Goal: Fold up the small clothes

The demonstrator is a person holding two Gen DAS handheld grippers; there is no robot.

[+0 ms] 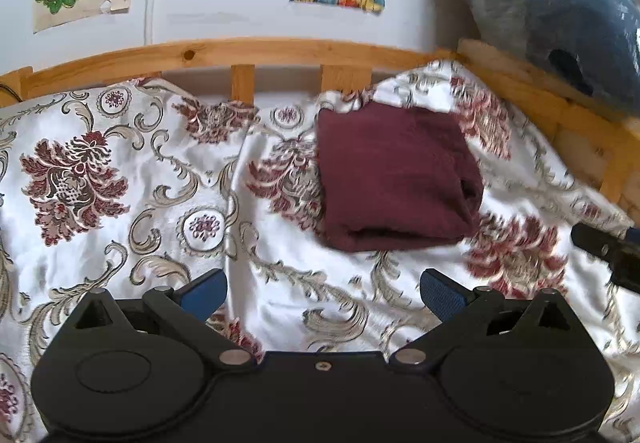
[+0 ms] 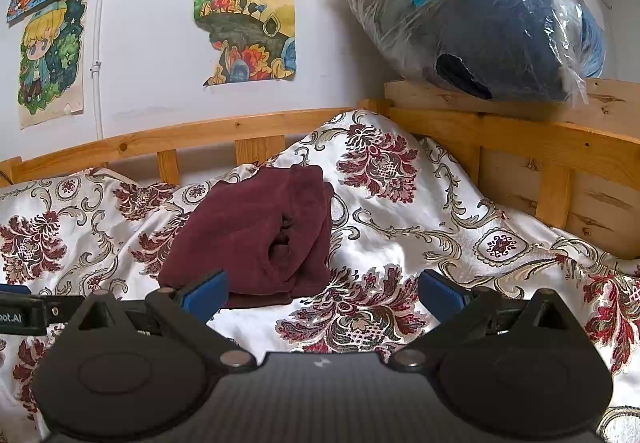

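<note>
A dark maroon garment (image 1: 394, 173) lies folded into a compact rectangle on the patterned bedspread (image 1: 120, 171), near the wooden headboard. It also shows in the right wrist view (image 2: 256, 231), left of centre. My left gripper (image 1: 324, 293) is open and empty, held back from the garment's near edge. My right gripper (image 2: 322, 297) is open and empty, just right of the garment's near corner, its left fingertip (image 2: 206, 293) in front of the cloth. The right gripper's tip shows at the right edge of the left wrist view (image 1: 608, 247).
A wooden bed rail (image 1: 240, 55) runs behind the bedspread against a white wall with drawings (image 2: 248, 19). A plastic bag of blue clothes (image 2: 480, 19) sits on the wooden ledge at the right. The bedspread bunches up into a hump (image 2: 376, 163) by the corner.
</note>
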